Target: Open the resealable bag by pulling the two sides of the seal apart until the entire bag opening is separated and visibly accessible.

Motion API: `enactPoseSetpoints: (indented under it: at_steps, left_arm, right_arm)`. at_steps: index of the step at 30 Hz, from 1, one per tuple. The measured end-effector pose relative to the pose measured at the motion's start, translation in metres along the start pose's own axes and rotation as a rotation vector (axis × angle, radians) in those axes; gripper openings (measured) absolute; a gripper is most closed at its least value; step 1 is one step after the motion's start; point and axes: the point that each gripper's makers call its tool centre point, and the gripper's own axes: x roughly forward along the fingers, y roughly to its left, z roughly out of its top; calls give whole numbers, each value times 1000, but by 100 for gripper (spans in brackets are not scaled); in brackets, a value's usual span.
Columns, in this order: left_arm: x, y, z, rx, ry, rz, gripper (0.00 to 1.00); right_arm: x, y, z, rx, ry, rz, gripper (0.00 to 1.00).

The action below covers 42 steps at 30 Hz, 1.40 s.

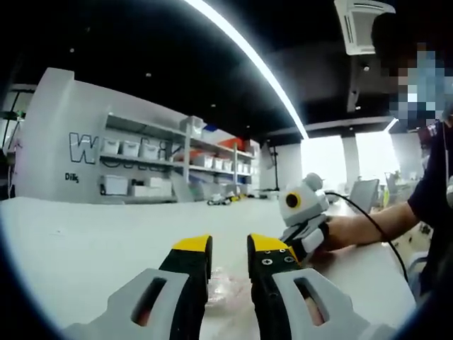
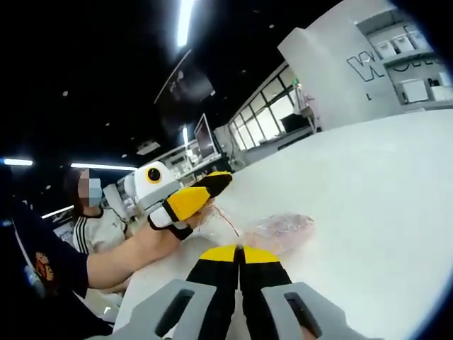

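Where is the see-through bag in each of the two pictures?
Left gripper view: the bag lies low in the middle, between that view's own jaws, on the white table.
Right gripper view: the bag lies mid-picture, just above that view's closed jaws.
Shared landmark: the white table.

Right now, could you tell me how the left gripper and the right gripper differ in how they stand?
The left gripper has its jaws apart, with a gap between the yellow tips; the right gripper has its jaws pressed together. The left gripper sits at the bag, whose crinkled plastic shows between its jaws, though whether it grips is unclear; the right gripper's tips are short of the bag. Both have yellow-and-black tips and are over the white table.
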Motion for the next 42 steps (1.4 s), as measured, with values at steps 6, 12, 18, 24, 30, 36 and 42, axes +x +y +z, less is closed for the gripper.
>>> enactPoseSetpoints:
  at_steps: [6, 12, 18, 24, 30, 36, 42]
  left_arm:
    - [0, -1, 0, 3, -1, 3, 22]
    - [0, 1, -1, 4, 1, 7, 24]
    - [1, 3, -1, 7, 3, 10, 24]
    - [1, 2, 0, -9, -6, 4, 26]
    - [1, 4, -2, 0, 5, 15, 28]
    - [1, 4, -2, 1, 1, 16, 30]
    - [1, 7, -3, 3, 5, 30, 36]
  right_arm:
    - [0, 0, 0, -1, 1, 0, 0]
    - [0, 0, 0, -1, -2, -3, 0]
    - [0, -1, 1, -2, -3, -4, 0]
    - [0, -1, 1, -2, -4, -5, 0]
    - [0, -2, 2, -1, -6, -5, 0]
    - [0, -2, 2, -2, -8, -7, 0]
    - [0, -2, 2, -2, -9, -9, 0]
